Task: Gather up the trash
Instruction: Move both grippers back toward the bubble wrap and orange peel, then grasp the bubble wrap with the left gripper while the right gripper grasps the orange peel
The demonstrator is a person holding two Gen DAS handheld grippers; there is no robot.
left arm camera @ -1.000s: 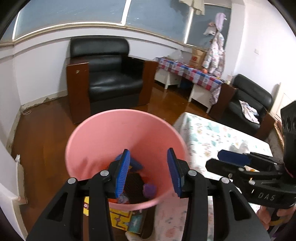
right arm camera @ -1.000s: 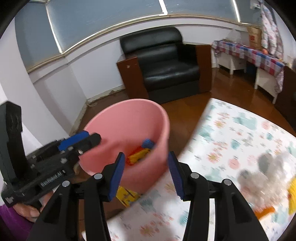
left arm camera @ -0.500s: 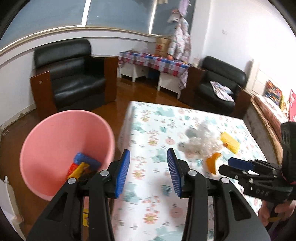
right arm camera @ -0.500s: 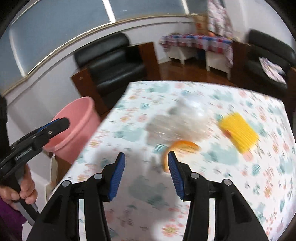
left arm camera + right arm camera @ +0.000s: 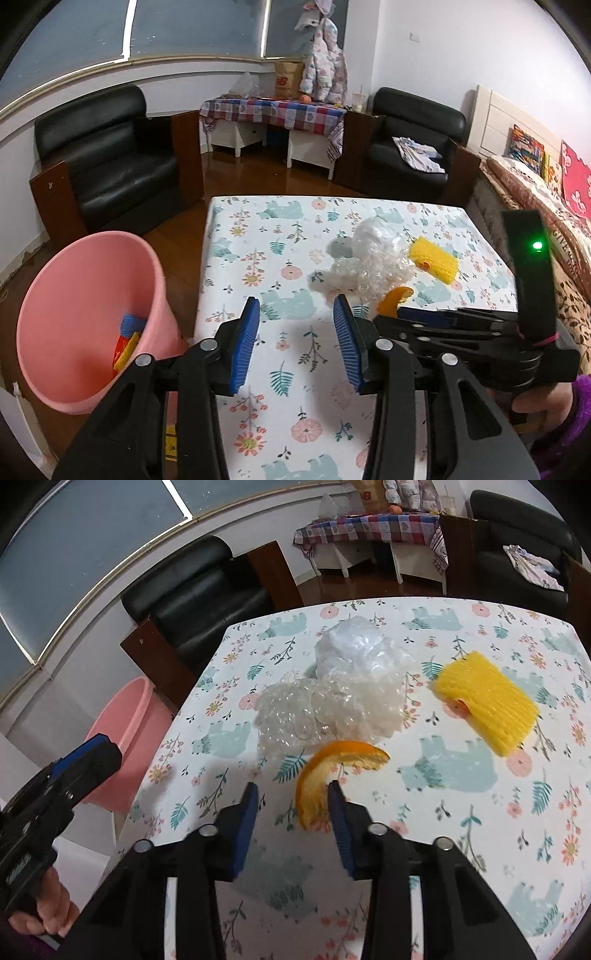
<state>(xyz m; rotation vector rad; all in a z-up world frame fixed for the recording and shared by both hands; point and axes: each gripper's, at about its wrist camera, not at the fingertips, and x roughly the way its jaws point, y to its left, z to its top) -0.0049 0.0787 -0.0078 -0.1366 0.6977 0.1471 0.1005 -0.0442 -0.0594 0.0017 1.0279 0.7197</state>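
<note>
An orange peel lies curled on the floral tablecloth, in front of a wad of clear bubble wrap and a yellow foam net. My right gripper hovers low over the peel's near end. Its jaws are closing, with the peel tip between them near the right finger and a gap to the left pad. My left gripper stands open and empty above the cloth. A pink bin on the floor at the table's left holds coloured scraps. The left wrist view also shows the peel and right gripper.
Black armchairs stand behind the table and a checked-cloth side table sits at the far wall. A bed runs along the right. The table's left edge borders the bin. A hand holds each gripper's handle.
Both grippers swung from over the pink bin to the right, over the table. The right gripper dropped toward the orange peel and its jaws narrowed. The left jaws kept their width.
</note>
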